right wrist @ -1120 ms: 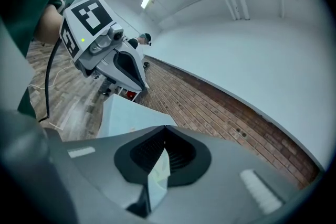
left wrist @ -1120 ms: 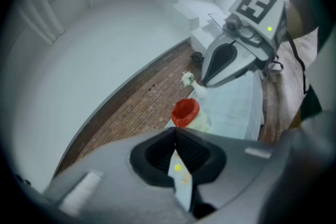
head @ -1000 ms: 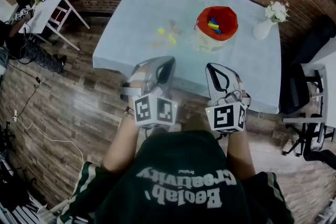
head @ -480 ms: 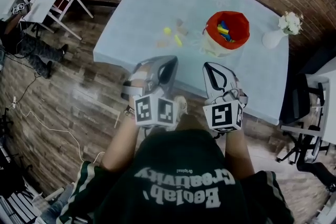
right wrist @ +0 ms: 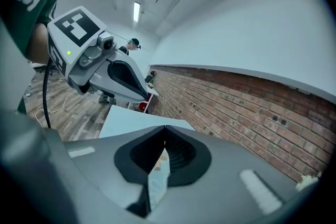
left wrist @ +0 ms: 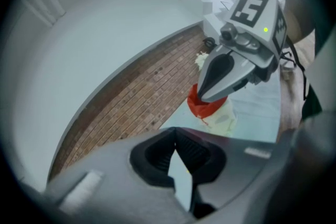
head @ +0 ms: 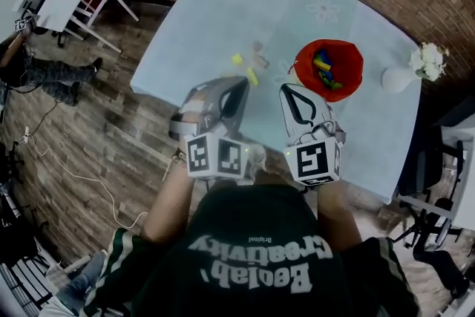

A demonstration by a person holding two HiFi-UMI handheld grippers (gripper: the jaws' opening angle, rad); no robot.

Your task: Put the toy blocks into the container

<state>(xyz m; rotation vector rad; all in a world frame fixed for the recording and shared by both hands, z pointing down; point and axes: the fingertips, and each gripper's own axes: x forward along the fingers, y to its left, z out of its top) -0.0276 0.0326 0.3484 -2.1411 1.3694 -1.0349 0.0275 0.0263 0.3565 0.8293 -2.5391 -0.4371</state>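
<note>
1. Grippers were nearest the person. The left gripper (head: 241,84) had its jaws closed tip to tip with nothing between them, and the right gripper (head: 286,91) was pinched together and just as empty. Both were held at the near edge of the table (head: 215,18), touching no block.
2. Just beyond the left gripper's tips lay the loose blocks: a yellow block (head: 252,76), a second yellow block (head: 237,59) and a tan block (head: 258,50), close together on the cloth and apart from the container.
3. To their right and a little farther on stood the red container (head: 352,56), open at the top, with several stored blocks (head: 324,71) in blue, yellow and green already inside.
4. A vase of flowers (head: 415,70) stood at the far right, clear of the work.
5. Judged from this, the task looked well along but unfinished. Part of the set was in the container, at least three pieces were left to carry over, and neither gripper had taken one up yet.
</note>
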